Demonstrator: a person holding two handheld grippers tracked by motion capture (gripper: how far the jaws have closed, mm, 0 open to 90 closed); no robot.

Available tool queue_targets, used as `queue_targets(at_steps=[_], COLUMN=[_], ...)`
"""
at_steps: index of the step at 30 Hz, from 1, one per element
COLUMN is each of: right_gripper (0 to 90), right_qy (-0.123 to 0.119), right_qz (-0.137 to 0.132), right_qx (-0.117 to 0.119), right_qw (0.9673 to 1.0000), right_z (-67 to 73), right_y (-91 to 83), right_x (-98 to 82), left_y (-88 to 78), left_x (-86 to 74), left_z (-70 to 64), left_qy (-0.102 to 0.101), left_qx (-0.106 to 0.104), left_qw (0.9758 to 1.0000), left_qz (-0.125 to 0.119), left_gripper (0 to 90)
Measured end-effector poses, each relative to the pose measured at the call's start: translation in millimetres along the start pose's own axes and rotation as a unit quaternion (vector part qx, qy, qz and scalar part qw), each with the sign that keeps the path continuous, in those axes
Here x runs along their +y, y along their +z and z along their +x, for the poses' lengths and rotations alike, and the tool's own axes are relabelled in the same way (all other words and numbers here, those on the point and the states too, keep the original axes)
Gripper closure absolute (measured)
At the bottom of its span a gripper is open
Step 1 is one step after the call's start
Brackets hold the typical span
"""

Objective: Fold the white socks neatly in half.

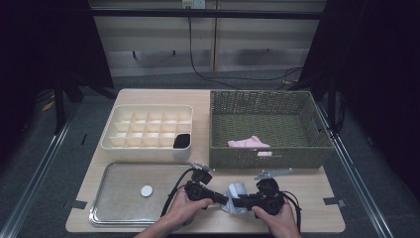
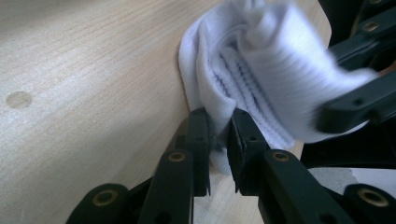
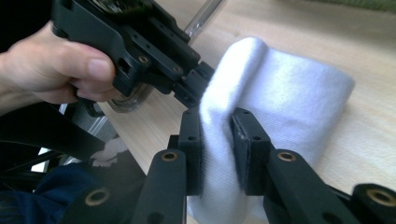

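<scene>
White folded cloth (image 1: 236, 192) lies on the bench (image 1: 317, 198) just in front of the wicker basket (image 1: 267, 157), pinched from both sides: left gripper (image 1: 223, 199) and right gripper (image 1: 237, 202) fingers both clamp it.

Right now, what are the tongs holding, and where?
Both tongs pinch the white sock: the left tongs grip a fold at its edge, the right tongs squeeze a ridge of cloth at the other side.

A pale wooden table (image 1: 148, 96) stands on grey floor (image 1: 44, 163). Behind it, a light panelled wall (image 1: 257, 44) with trailing black cables (image 1: 233, 77); dark curtains (image 1: 381, 59) flank both sides.
</scene>
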State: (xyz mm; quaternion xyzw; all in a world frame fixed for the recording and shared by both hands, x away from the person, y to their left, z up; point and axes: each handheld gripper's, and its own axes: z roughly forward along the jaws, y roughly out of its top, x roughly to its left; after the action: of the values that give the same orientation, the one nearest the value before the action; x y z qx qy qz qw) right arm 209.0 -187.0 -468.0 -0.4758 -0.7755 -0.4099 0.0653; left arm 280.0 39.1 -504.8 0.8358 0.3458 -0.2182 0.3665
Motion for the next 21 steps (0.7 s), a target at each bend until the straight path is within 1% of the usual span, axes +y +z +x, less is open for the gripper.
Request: queue_targets(at_steps=[3,4,5,7,8,9,10,11,12,13,14,15,16,17,18,19,20,21], right_gripper=[75.3,75.4,75.5,75.7,75.9,75.9,76.2,76.2,76.6,76.6,76.9,76.9,77.0,77.0,77.0,77.0,77.0,76.9], right_qy=[0.001,-0.002,-0.005,-0.001,0.001,0.001,0.001,0.001,0.001,0.001,-0.001,-0.001,-0.001,-0.001,0.0,0.0,0.0,0.0], right_qz=[0.001,0.003,0.007,0.006,0.003,0.003,0.003,0.003,0.004,0.004,0.009,0.009,0.009,0.009,0.007,0.007,0.008,0.008], right_qx=[0.003,-0.004,-0.008,-0.005,-0.003,-0.003,-0.005,-0.005,-0.007,-0.007,-0.007,-0.007,-0.01,-0.009,-0.008,-0.008,-0.007,-0.009], right_qw=[1.0,1.0,0.9999,1.0,1.0,1.0,1.0,1.0,1.0,1.0,0.9999,0.9999,0.9999,0.9999,0.9999,0.9999,0.9999,0.9999], right_z=[-0.8,-1.3,-2.2,-3.5,-4.8,-4.8,-5.0,-5.0,-4.7,-4.7,-4.0,-4.0,-3.7,-3.7,-4.0,-4.0,-4.2,-3.6], right_y=[3.1,4.7,6.0,6.6,7.9,7.9,7.7,7.7,8.8,8.8,10.7,10.7,10.9,11.4,11.5,11.5,11.5,11.5], right_x=[-0.6,-0.4,-0.5,-1.1,-2.4,-2.4,-2.4,-2.4,-2.7,-2.7,-2.6,-2.6,-2.2,-2.3,-2.5,-2.5,-2.3,-2.3], left_y=[-0.2,-1.3,-2.2,-3.3,-8.0,-8.0,-16.2,-16.2,-24.8,-24.8,-30.1,-30.1,-31.7,-31.1,-29.1,-29.1,-22.3,-18.6], left_x=[0.0,0.8,1.0,1.1,2.1,2.1,5.8,5.8,10.8,10.8,16.1,16.1,17.6,19.7,21.0,21.0,23.3,23.6], left_z=[0.4,1.1,1.8,1.8,2.2,2.2,1.1,1.1,-3.2,-3.2,-7.2,-7.2,-8.0,-8.3,-7.0,-7.0,-7.2,-6.9], left_qy=[0.0,-0.005,-0.007,-0.01,-0.015,-0.015,-0.01,-0.01,-0.005,-0.005,0.012,0.012,0.009,0.007,0.004,0.004,-0.01,-0.013], left_qx=[-0.001,0.0,0.0,-0.001,0.002,0.002,-0.004,-0.004,-0.008,-0.008,-0.009,-0.009,-0.014,-0.015,-0.02,-0.02,-0.02,-0.023], left_qw=[1.0,1.0,1.0,0.9999,0.9997,0.9997,0.9994,0.9994,0.9986,0.9986,0.9983,0.9983,0.9978,0.9978,0.9977,0.9977,0.998,0.9981], left_qz=[0.0,0.0,-0.003,-0.005,-0.018,-0.018,-0.032,-0.032,-0.052,-0.052,-0.057,-0.057,-0.063,-0.065,-0.064,-0.064,-0.059,-0.055], left_gripper=[79.1,78.5,77.4,73.6,73.2,71.8,69.8,69.2,69.2,69.0,69.0,68.9,68.9,68.2,67.2,64.8,63.3,63.0])
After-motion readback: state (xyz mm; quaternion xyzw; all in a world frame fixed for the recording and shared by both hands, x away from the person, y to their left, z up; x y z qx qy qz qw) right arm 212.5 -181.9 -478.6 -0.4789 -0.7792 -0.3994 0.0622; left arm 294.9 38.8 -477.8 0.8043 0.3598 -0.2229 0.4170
